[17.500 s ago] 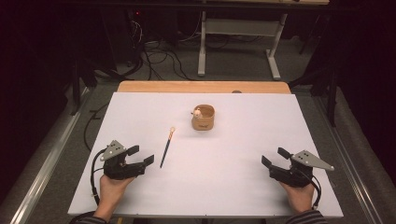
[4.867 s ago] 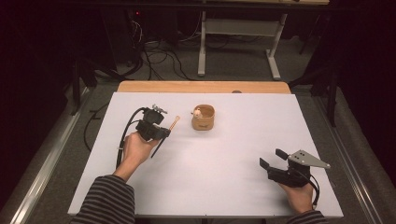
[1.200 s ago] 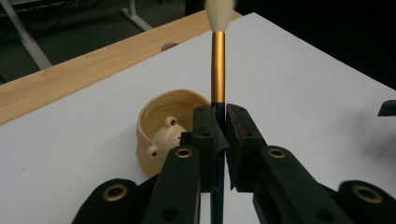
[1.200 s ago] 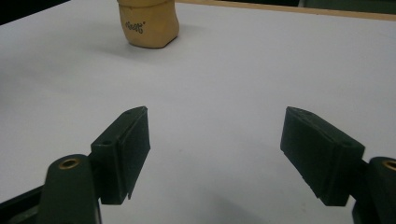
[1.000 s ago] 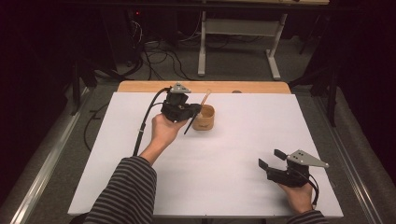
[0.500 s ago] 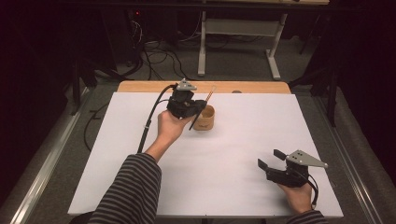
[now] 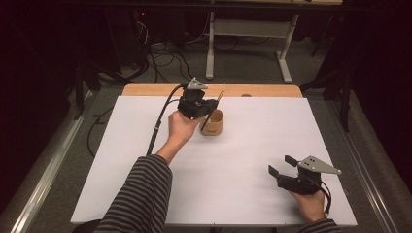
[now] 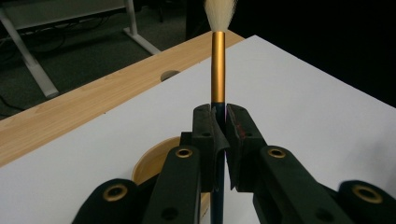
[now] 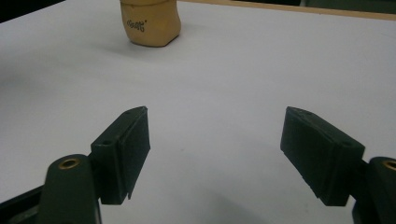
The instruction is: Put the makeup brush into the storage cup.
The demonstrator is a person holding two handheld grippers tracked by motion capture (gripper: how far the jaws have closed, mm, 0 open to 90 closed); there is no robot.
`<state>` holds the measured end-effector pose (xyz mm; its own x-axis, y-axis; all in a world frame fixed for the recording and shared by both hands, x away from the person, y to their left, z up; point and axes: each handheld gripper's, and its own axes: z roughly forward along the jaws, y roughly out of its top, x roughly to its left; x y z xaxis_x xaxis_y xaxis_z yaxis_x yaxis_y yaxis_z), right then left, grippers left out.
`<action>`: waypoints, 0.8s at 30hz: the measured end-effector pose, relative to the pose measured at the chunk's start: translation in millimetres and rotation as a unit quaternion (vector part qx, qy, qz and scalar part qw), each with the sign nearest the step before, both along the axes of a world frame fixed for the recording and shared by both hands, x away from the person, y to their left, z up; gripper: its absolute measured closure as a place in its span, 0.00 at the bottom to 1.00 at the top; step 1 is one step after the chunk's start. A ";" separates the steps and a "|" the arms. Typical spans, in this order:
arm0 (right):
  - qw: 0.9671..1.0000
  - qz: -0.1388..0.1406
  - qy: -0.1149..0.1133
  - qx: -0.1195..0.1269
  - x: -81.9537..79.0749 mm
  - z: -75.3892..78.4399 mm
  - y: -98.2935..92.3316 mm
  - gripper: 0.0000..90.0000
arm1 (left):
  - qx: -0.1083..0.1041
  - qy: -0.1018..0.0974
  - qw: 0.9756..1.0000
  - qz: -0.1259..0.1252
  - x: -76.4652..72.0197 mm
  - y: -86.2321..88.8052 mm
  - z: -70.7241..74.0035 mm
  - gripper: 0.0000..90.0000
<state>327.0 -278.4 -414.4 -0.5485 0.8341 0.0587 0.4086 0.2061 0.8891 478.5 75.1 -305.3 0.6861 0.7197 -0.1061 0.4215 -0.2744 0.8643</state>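
left tongs (image 7: pixel 208 108): clamped on the brush (image 8: pixel 218 65), held over the far middle of the counter (image 7: pixel 243 170)
brush: tilted, bristles up, dark lower end above the wooden cup (image 7: pixel 213 123); can't tell if it is inside yet
wooden cup: upright on white sheet, far centre
right tongs (image 7: pixel 281 165): jaws wide apart, holding nothing, resting on counter near the front right, well apart from cup

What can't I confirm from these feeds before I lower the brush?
- Brush lower end: left gripper view, hidden behind the left claw.
- Bristle tip: left gripper view, cut off by the top edge.
- Wooden cup inside: high view, too small and dark.
- Cup top: right gripper view, cut off.
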 end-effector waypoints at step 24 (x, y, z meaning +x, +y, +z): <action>1.000 0.005 -0.001 0.002 0.2 -0.3 0.5 0.29 | -0.015 -0.007 1.000 0.015 26.7 -15.9 -7.2 0.93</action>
<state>327.2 -277.8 -414.7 -0.5567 0.8285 0.0608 0.4056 0.2072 0.8903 505.2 59.2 -312.5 0.6655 0.7370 -0.1184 0.4175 -0.2360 0.8775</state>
